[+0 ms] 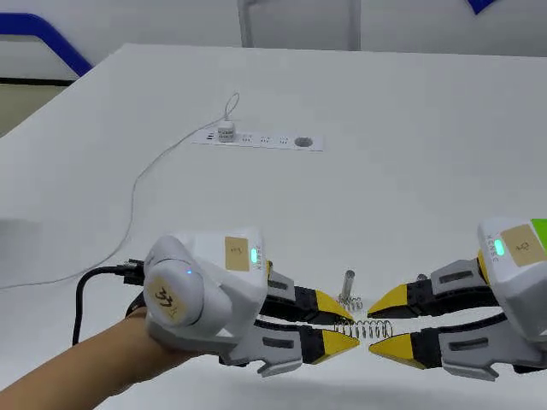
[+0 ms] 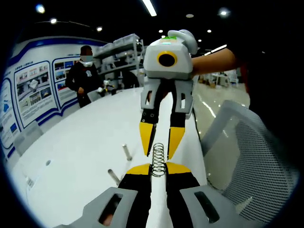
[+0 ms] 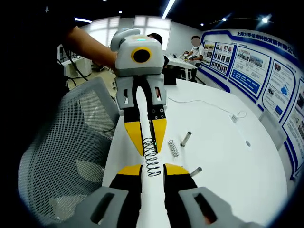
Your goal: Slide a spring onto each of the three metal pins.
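The spring (image 1: pixel 363 329) is off the worktop (image 1: pixel 427 171), stretched level between my two sets of jaws at the near edge of the scene, slightly right of centre. My left gripper (image 1: pixel 354 326) comes in from the left. In its own view the yellow tips press against both sides of the spring's near end, so I read those jaws as clamped on it. My right gripper (image 1: pixel 370 330) faces it from the right, tip to tip. Its jaws stand apart and straddle the spring's other end (I cannot tell whether they touch the coils).

Just beyond the spring, the first pin (image 1: pixel 348 284) stands upright on the worktop with nothing slid over it. A second spring (image 3: pixel 174 148) lies loose at its foot, just beside it. In the right gripper view a second pin (image 3: pixel 195 171) stands further to the right, nearer my right jaws, and it too is bare.

Farther back and to the left, a white power strip (image 1: pixel 256 139) lies flat. A thin white cable (image 1: pixel 137 192) runs from it towards the near left. A mesh chair (image 3: pixel 66 142) sits off the near side of the worktop, and a person (image 2: pixel 85 71) stands well away in the background.
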`<state>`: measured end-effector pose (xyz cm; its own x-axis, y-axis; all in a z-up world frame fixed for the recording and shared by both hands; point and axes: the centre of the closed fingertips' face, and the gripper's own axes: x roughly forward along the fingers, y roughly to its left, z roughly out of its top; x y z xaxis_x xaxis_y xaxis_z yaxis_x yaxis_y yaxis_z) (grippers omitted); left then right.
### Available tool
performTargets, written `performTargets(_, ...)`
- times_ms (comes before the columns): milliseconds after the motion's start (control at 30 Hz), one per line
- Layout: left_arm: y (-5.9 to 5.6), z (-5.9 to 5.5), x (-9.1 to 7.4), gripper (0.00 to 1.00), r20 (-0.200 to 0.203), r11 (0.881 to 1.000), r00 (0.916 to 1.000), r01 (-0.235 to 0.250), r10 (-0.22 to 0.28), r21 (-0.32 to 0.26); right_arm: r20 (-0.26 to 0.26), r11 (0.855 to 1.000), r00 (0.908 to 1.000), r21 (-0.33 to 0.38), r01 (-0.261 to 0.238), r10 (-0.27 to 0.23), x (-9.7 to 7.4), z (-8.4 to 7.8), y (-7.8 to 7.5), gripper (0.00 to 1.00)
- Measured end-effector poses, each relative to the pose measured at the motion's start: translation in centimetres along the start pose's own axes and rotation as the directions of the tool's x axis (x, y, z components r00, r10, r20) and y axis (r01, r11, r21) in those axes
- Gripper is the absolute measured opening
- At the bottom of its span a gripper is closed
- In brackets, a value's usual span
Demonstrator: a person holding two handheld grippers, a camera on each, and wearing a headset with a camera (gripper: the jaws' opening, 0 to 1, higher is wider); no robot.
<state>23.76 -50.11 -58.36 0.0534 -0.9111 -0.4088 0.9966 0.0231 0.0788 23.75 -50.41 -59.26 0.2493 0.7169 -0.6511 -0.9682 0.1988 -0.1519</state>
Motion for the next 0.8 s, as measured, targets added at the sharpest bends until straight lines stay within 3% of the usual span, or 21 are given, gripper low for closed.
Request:
performTargets(33, -0.2, 0.2, 0.0, 0.09, 0.016, 0.999, 0.9998, 0.009, -0.008, -0.04, -0.003, 1.0, 1.0, 0.002, -0.002, 0.002, 0.0, -0.1, 0.0, 0.17)
performTargets(67, -0.3, 0.6, -0.1, 0.09, 0.042, 0.998, 0.999, 0.018, -0.016, -0.053, -0.003, 1.0, 1.0, 0.012, -0.006, 0.006, 0.0, -0.2, 0.0, 0.17)
performTargets(100, -0.2, 0.6, -0.2, 0.09, 0.042, 0.999, 0.999, 0.012, -0.011, -0.041, -0.002, 1.0, 1.0, 0.02, -0.01, 0.01, 0.0, -0.3, 0.0, 0.17)
performTargets(233, -0.1, 0.3, -0.3, 0.09, 0.029, 0.999, 0.9996, 0.006, -0.005, -0.034, 0.017, 0.999, 0.9998, 0.043, -0.008, 0.007, -0.1, 0.1, 0.0, 0.12)
performTargets(533, -0.3, 0.1, -0.3, 0.09, 0.02, 1.0, 0.9998, 0.005, -0.005, -0.023, 0.061, 0.996, 0.9979, 0.083, -0.025, 0.02, -0.5, 1.0, 0.2, 0.11)
performTargets(800, -0.7, -0.4, -0.1, 0.09, -0.008, 1.0, 0.9999, 0.012, -0.013, -0.024, 0.139, 0.99, 0.9891, 0.122, -0.064, 0.047, -0.9, 2.5, 0.9, 0.11)
